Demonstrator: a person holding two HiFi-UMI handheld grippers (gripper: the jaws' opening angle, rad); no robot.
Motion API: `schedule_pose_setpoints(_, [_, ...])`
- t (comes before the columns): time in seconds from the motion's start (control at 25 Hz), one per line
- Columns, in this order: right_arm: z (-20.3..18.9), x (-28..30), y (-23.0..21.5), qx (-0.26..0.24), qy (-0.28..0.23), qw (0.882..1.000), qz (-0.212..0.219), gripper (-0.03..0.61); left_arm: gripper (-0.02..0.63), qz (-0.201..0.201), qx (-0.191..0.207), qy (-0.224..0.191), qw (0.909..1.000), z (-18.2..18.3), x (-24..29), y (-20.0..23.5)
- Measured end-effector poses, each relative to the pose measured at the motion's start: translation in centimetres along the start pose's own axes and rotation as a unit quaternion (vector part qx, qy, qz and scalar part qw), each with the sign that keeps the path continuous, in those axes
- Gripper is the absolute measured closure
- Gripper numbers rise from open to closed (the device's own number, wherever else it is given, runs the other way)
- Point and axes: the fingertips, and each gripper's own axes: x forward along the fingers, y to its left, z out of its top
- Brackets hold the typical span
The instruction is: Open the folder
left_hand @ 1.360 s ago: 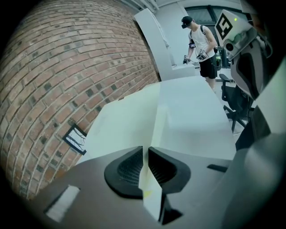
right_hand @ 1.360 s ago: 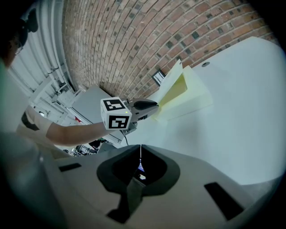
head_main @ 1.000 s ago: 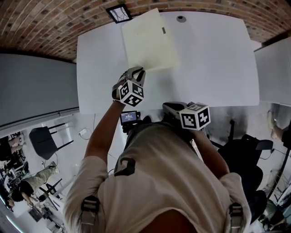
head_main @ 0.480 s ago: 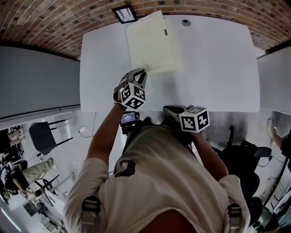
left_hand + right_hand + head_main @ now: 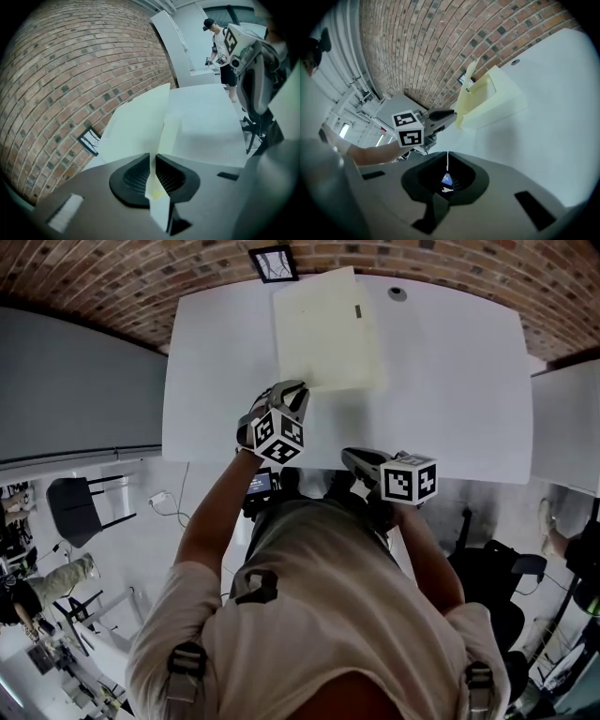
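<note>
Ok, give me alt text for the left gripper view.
The left gripper is shut on the cover edge of a pale yellow folder lying on a white table. Brickwork fills the background, and a person stands far off.

In the head view, the label (image 5: 357, 311) on the folder (image 5: 328, 334) is too small to read.

head view looks steeply down; all three views share the folder (image 5: 328, 334).

Readable text: none.
Label (image 5: 357, 310) on folder (image 5: 323, 334): ahead of left claw (image 5: 296, 390), too small to read.
Screen (image 5: 260, 485) behind that claw: blurred.
</note>
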Motion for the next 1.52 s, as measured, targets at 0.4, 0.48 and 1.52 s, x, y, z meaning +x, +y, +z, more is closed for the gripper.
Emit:
schedule_pose_setpoints(0.4, [11.5, 0.6, -0.9, 0.058, -0.153, 0.986, 0.041, 0.356, 0.583, -0.02, -0.024, -0.043, 0.9986, -1.1, -1.0, 0.5])
schedule_pose_setpoints(0.48, [12.9, 1.2, 0.4, 0.039, -0.161, 0.985, 0.049, 0.341, 0.583, -0.025, -0.026, -0.052, 0.998, -1.1, -1.2, 0.7])
schedule_pose_setpoints(1.52, [2.3, 8.4, 3.6, 0.045, -0.033, 0.998, 0.003, 0.337, 0.583, 0.033, -0.277, -0.126, 0.952, -5.8, -4.4, 6.2])
